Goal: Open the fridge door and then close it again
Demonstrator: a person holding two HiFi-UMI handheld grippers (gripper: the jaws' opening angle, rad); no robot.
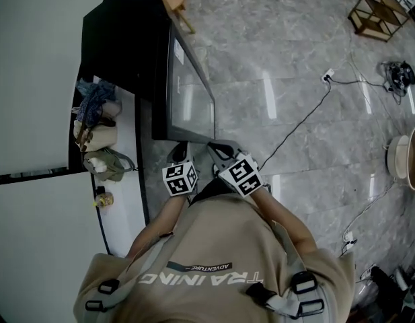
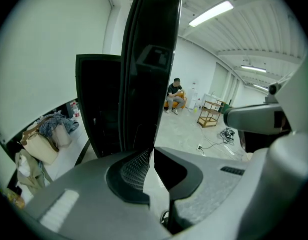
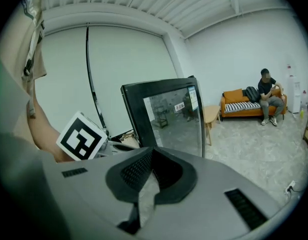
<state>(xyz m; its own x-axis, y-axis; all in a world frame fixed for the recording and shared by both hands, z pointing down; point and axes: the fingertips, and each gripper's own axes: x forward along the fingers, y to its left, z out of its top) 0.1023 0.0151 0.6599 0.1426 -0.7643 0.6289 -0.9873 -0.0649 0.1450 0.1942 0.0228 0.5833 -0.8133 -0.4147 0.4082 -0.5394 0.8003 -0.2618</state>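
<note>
Mid-frame, the left gripper [image 1: 181, 155] and right gripper [image 1: 219, 151], both pinched closed and empty, sit by the open black glass-fronted fridge door [image 1: 191, 93].

**Clutter at the wall, cable on the floor**

At the left of the head view, a white ledge [image 1: 124, 188] carries a blue cloth bundle [image 1: 93, 103], a cream bag [image 1: 99, 134] and an olive bag [image 1: 107, 164]. A black cable [image 1: 298, 123] crosses the marble floor [image 1: 274, 39] to a socket strip [image 1: 327, 77]. A wooden rack [image 1: 379, 9] stands at upper right. At the right of the right gripper view, a person [image 3: 267, 95] sits on an orange sofa [image 3: 237, 104].
</note>
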